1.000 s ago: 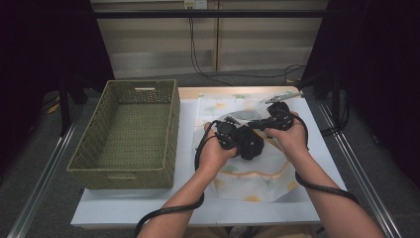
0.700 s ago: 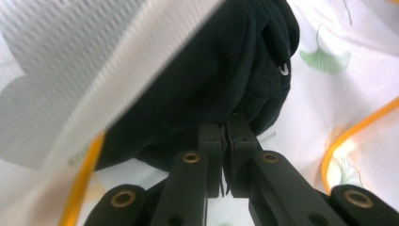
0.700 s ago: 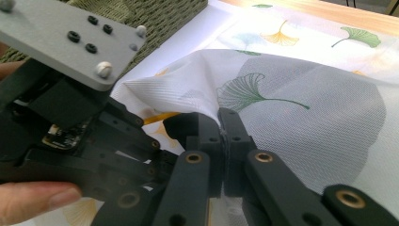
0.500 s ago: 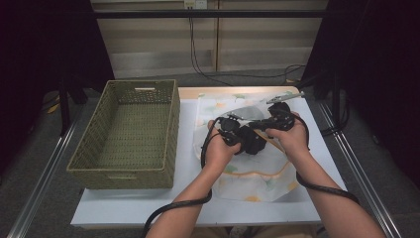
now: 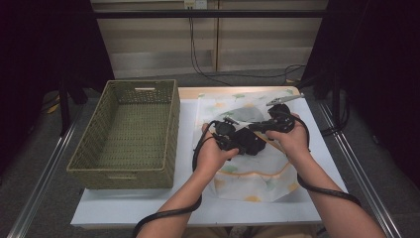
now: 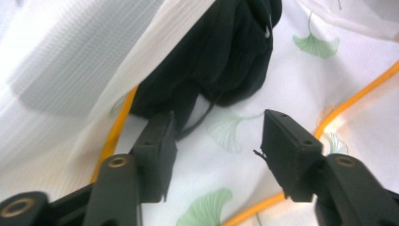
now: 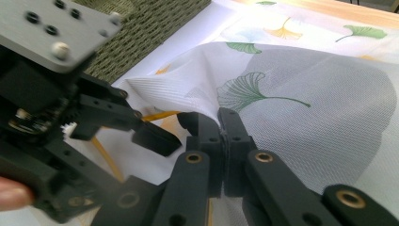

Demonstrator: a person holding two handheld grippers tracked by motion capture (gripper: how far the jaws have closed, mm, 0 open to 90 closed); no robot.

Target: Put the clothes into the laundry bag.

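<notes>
A white mesh bag point(image 5: 247, 173) with a leaf print and orange trim lies on the table. A dark garment point(image 5: 250, 141) sits in its mouth. My right gripper point(image 7: 219, 117) is shut on the bag's upper mesh layer point(image 7: 306, 94) and holds that edge up. My left gripper point(image 6: 216, 146) is open; its jaws have just been opening. Nothing is pressed between them. The dark garment point(image 6: 226, 56) lies just beyond its tips on the printed lower layer point(image 6: 202, 169), under the raised mesh point(image 6: 70, 61). In the high view both grippers meet over the bag, left point(image 5: 233, 139) and right point(image 5: 262, 126).
An empty green wicker basket point(image 5: 124, 129) stands on the left part of the white table point(image 5: 148, 203). A small grey clip-like thing point(image 5: 285, 99) lies at the bag's far right corner. Cables trail from both grippers toward the near edge.
My left gripper's jaws have opened and let go of the dark garment, which now rests inside the bag. The left hand shifted slightly toward the right hand. The right gripper kept still.
</notes>
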